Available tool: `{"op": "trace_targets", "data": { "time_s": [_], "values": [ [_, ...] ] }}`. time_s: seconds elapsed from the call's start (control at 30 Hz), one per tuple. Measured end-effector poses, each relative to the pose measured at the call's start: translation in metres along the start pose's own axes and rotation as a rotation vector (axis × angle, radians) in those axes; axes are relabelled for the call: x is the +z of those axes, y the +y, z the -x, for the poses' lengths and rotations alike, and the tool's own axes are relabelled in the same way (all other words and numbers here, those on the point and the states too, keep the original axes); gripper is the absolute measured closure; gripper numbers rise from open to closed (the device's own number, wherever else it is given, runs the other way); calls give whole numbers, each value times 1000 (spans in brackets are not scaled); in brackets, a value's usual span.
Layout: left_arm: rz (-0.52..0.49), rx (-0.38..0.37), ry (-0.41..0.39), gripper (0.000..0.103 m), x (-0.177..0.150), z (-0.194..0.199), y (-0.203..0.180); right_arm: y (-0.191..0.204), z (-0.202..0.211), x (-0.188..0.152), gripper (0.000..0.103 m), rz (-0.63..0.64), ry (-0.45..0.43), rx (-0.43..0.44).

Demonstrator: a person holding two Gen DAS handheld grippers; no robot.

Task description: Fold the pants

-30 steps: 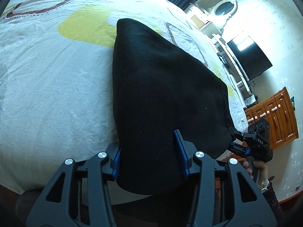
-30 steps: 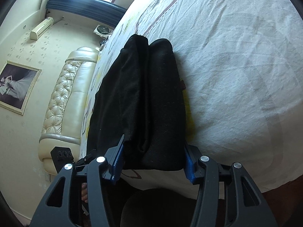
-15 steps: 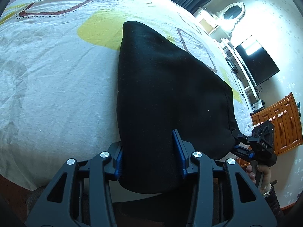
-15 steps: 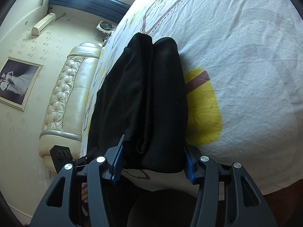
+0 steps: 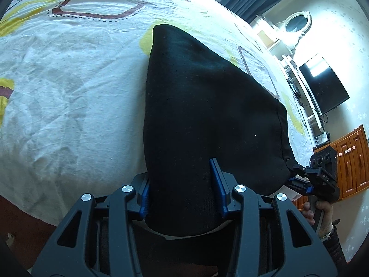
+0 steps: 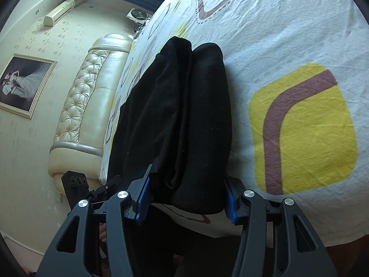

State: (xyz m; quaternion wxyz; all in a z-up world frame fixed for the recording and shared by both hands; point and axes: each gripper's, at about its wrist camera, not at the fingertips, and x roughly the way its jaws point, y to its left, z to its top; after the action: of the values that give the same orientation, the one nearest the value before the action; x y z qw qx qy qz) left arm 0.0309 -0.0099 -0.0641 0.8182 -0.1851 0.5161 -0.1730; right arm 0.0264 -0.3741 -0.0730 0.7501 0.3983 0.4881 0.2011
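The black pants (image 5: 203, 106) lie folded in a thick stack on the patterned bed sheet, near the bed's edge. My left gripper (image 5: 182, 189) straddles the near end of the stack, its blue pads pressed against the cloth on both sides. My right gripper (image 6: 186, 198) holds the other end of the stack (image 6: 180, 120) the same way, where the folded layers show as rolls. The right gripper also shows at the right edge of the left wrist view (image 5: 320, 175). The left gripper shows at the lower left of the right wrist view (image 6: 78, 182).
The white sheet (image 5: 69, 87) with yellow and brown shapes covers the bed. A padded cream headboard (image 6: 85, 106) stands beyond the pants. A television (image 5: 322, 87), white shelves and a wooden cabinet (image 5: 350, 161) stand along the far wall.
Both grippers have slid the folded pants across the sheet; the pattern under the stack has shifted, with a yellow patch now uncovered on the right. The grips have not changed.
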Motion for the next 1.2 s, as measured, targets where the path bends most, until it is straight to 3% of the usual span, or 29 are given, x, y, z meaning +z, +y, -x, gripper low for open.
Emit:
{"op": "trace_targets", "data": {
  "time_s": [0.13, 0.2, 0.27, 0.37, 0.53, 0.6, 0.73, 0.9, 1.03, 1.1, 1.13, 1.17, 1.2],
  "values": [
    [14, -4, 6, 60, -1, 3, 7, 3, -4, -1, 51, 6, 10, -4],
    [15, -12, 15, 52, 0, 2, 9, 0, -3, -1, 50, -13, 8, 8],
    [36, -24, 25, 46, -2, 4, 12, -7, 1, -1, 46, -40, 7, 29],
    [76, -40, 32, 45, -3, 14, 18, -12, 10, 0, 40, -65, 7, 53],
    [18, -37, -59, 37, 9, 40, 26, -13, 32, 15, 26, -49, -74, 28],
    [10, -31, -94, 36, 20, 40, 31, -16, 33, 28, 25, -57, -110, 28],
    [22, -73, -54, 32, 48, 14, 39, -21, 16, 56, 25, -86, -118, 64],
    [55, -129, -22, 31, 74, -22, 44, -3, -17, 82, 23, -36, -103, 101],
    [95, -184, -7, 27, 86, -41, 44, 8, -36, 90, 20, 10, -94, 66],
    [83, -194, -11, 27, 90, -45, 42, 13, -39, 89, 24, 45, -83, 47],
    [72, -188, -15, 28, 91, -47, 41, 13, -41, 88, 37, 56, -77, 24],
    [62, -179, -18, 40, 91, -49, 40, 12, -42, 87, 49, 55, -67, 0],
    [52, -169, -12, 49, 92, -51, 39, 9, -43, 86, 52, 45, -68, 9]
  ]
}}
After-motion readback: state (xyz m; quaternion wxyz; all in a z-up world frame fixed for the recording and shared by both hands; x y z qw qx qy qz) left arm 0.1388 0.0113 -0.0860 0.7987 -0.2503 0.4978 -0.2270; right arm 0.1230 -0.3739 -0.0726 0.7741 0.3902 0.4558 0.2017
